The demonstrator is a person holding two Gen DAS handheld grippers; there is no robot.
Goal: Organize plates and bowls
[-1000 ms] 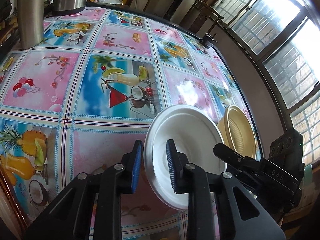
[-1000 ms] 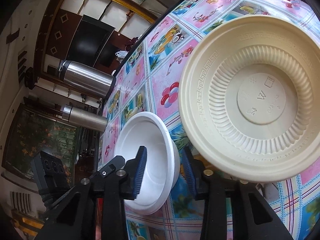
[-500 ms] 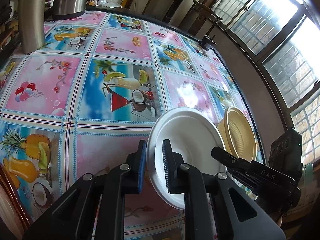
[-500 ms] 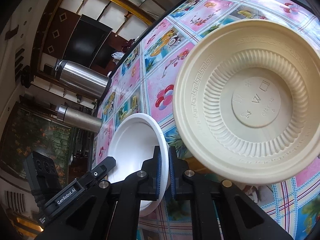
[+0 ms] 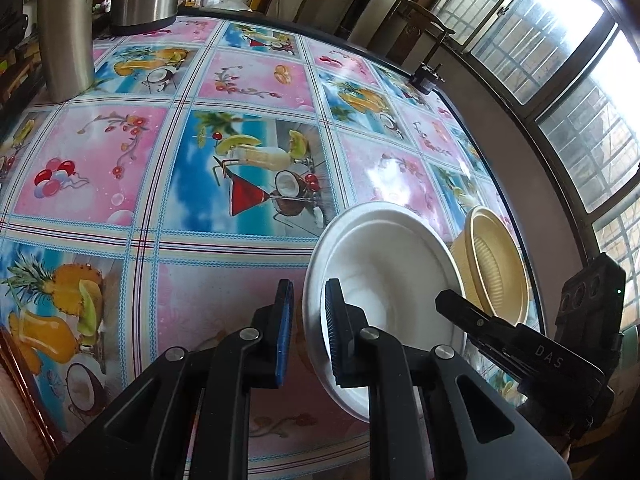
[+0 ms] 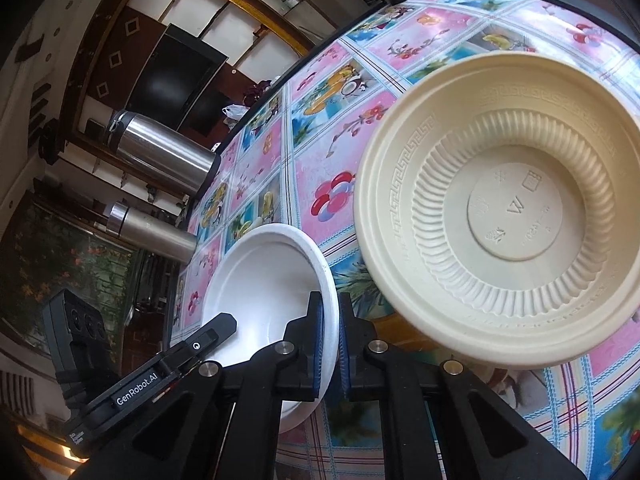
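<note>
Right gripper (image 6: 329,344): I have it clenched on the rim of the white foam bowl (image 6: 264,280); both pads press the rim's near edge, one inside, one outside.
Left gripper (image 5: 308,332): released; its jaws straddle the same bowl's opposite rim with clear gaps on both sides, so it carries nothing.
White foam bowl, place: near the table's (image 5: 240,248) window-side edge, toward my near corner; I cannot tell whether it is lifted or resting.
Cream plastic bowl (image 6: 504,216): just beside the white one, closer to that edge, tilted with its ribbed inside facing my right camera.
Step in hand: I judge I am taking the white bowl to stack it with the cream one.
How I'd do it well: foam dents, so I'd squeeze only lightly, keep the bowl level, and back the left fingers (image 5: 285,320) off before moving so they don't snag the rim.
Risk: the cream bowl sits near the table edge; a nudge could push it off.
Steel flasks (image 5: 68,28): far corner, well apart.
</note>
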